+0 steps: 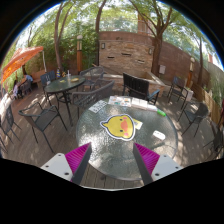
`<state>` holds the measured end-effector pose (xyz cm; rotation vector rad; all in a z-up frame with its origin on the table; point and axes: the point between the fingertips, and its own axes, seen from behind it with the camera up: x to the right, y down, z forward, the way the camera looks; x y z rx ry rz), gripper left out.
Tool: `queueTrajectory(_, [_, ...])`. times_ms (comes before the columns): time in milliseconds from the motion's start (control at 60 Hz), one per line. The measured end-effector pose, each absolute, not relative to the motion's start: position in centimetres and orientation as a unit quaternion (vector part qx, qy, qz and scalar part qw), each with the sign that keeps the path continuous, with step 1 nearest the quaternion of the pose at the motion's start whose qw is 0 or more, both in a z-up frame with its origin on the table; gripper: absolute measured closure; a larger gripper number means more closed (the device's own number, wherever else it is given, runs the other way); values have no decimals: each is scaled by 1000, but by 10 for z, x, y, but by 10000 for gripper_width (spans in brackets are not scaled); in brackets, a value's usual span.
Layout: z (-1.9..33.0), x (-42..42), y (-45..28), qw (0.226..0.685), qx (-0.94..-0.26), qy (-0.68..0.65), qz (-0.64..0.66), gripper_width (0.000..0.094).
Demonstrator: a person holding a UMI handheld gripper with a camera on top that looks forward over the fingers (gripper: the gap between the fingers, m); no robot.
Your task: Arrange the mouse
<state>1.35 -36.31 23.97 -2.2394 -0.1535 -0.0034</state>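
gripper (110, 158) hovers wide open and empty over the round glass desk (95, 150). yellow mouse (118, 126) lies just ahead of the fingers, at the desk's middle. slick glass could let it skid away if one finger touches first.

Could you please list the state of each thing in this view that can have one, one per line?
gripper: open, fingers apart, nothing between them
mouse: yellow, resting on the glass table, just ahead of the fingers, untouched
glass table: round, upright, bearing the mouse
small green thing: lying on the glass table beside the mouse, apart from it; what it is I cannot tell
umbrella: orange, open
chairs: upright, nobody seated
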Motion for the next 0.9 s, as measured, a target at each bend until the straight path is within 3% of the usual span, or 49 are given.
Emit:
queueTrajectory(167, [218, 44, -365, 409, -912, -42, -5, 89])
queueTrajectory(433, [112, 179, -329, 375, -926, 6, -47, 85])
queueTrajectory(683, [37, 316, -233, 396, -914, 28, -80, 82])
queueTrajectory(900, [0, 350, -160, 406, -912, 20, -58, 86])
